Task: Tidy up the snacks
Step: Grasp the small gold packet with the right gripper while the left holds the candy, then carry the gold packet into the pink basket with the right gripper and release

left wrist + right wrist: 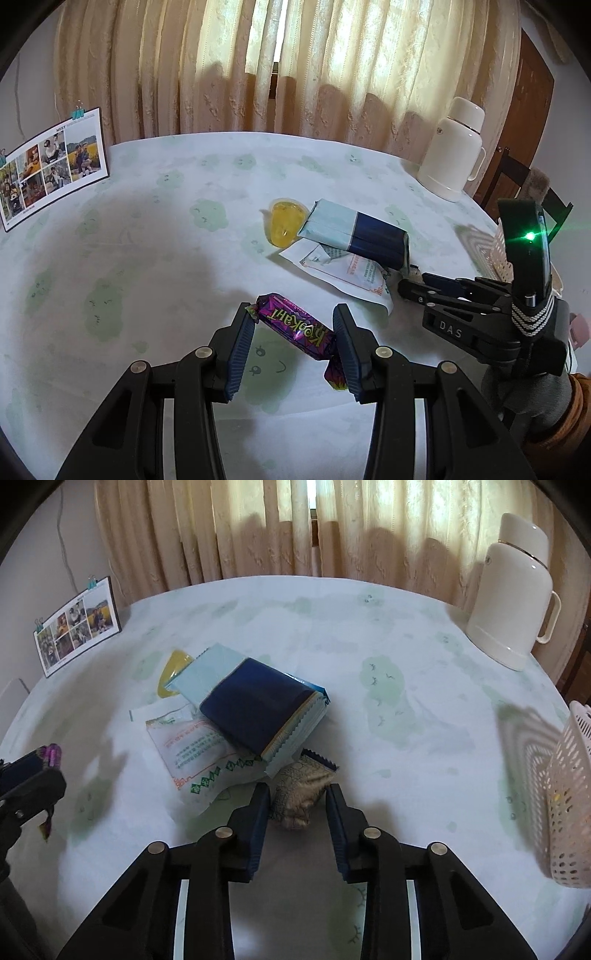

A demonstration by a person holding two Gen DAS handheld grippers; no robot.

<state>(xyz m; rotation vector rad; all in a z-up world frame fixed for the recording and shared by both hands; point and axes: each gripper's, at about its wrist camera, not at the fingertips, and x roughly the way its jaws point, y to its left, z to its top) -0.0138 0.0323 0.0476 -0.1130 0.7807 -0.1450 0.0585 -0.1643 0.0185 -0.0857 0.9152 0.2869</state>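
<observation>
My left gripper stands open around a purple candy bar that lies slantwise between its fingers; its right pad touches the wrapper's end. My right gripper is open with a small brownish-gold snack packet between its fingers. Behind it lie a blue and light-blue packet, a white printed packet and a yellow jelly cup. The right gripper also shows in the left wrist view, and the left gripper at the right wrist view's left edge.
A white perforated basket stands at the right table edge. A cream thermos jug stands at the back right. A photo calendar stands at the back left. Curtains hang behind the round table.
</observation>
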